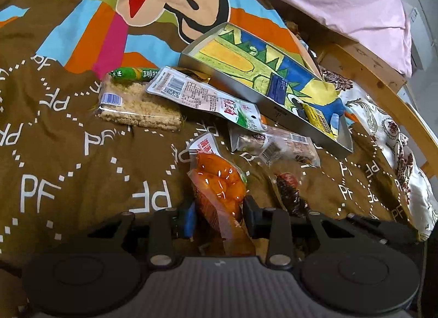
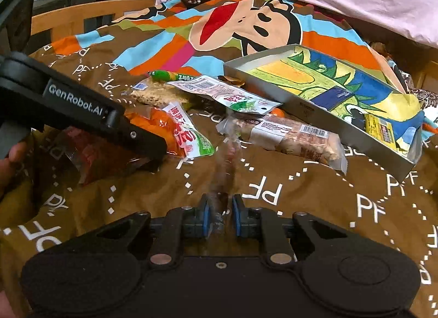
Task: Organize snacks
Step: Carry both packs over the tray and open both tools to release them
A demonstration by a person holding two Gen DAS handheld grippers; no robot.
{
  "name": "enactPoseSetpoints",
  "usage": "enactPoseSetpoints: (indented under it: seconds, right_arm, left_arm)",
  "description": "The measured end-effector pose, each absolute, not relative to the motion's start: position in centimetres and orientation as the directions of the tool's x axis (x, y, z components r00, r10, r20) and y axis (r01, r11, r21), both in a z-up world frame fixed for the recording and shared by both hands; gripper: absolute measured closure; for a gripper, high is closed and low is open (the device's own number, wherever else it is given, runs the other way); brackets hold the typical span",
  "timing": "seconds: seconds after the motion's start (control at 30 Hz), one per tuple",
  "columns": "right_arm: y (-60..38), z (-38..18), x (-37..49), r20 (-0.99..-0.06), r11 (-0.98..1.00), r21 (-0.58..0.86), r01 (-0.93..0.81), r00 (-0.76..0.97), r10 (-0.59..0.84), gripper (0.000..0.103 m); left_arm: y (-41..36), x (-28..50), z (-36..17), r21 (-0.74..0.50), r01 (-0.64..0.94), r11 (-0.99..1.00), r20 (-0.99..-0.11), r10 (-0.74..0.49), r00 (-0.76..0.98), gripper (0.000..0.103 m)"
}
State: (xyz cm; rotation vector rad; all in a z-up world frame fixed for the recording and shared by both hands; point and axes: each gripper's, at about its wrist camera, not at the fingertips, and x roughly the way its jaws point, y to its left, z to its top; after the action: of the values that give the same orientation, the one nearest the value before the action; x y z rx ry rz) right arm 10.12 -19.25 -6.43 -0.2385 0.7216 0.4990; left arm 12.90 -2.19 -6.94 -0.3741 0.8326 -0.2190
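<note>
Orange packet (image 1: pixel 219 189): lower end hidden between left claw (image 1: pixel 219 216) pads.
Clear-wrapped snack (image 2: pixel 224 159): motion-blurred in right wrist view; contents unreadable.
Yellow packet (image 2: pixel 380 129): print too small to read.
Small item behind white pouch (image 2: pixel 232 80): mostly covered.
Hand (image 2: pixel 11 162): cropped at left edge.

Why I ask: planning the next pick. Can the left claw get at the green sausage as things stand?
Probably not yet: the left claw is shut on the orange pack. The green sausage itself lies mostly uncovered, only one end under the white pouch.
</note>
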Motion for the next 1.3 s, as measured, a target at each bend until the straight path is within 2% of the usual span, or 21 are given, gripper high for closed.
enactPoseSetpoints:
  seconds: [0.07,0.33,0.73,1.3]
  right_arm:
    - [-19.3,-6.4,10.0,-0.673,0.863,-0.045,-0.503,0.654,0.346,0.094]
    - [-19.7,-4.6,9.3,-0.628,0.876,-0.034,-0.481,0.692,0.356,0.095]
    - [-20.9,-0.1,10.2,-0.545,0.896,0.002,-0.444,0.751,0.373,0.095]
    - [-22.9,6.4,17.7,-0.474,0.934,-0.218,-0.282,0.868,0.152,0.095]
  left_arm:
    - [-2.3,13.0,-6.9,-0.403,0.040,0.914,-0.681,-0.329,0.655,0.065]
    - [-2.5,12.7,-6.1,-0.404,0.039,0.914,-0.671,-0.325,0.666,0.065]
    - [-3.1,12.3,-1.9,-0.423,0.084,0.902,-0.581,-0.341,0.739,0.065]
    - [-5.2,19.5,3.5,-0.378,0.166,0.911,-0.472,-0.343,0.812,0.065]
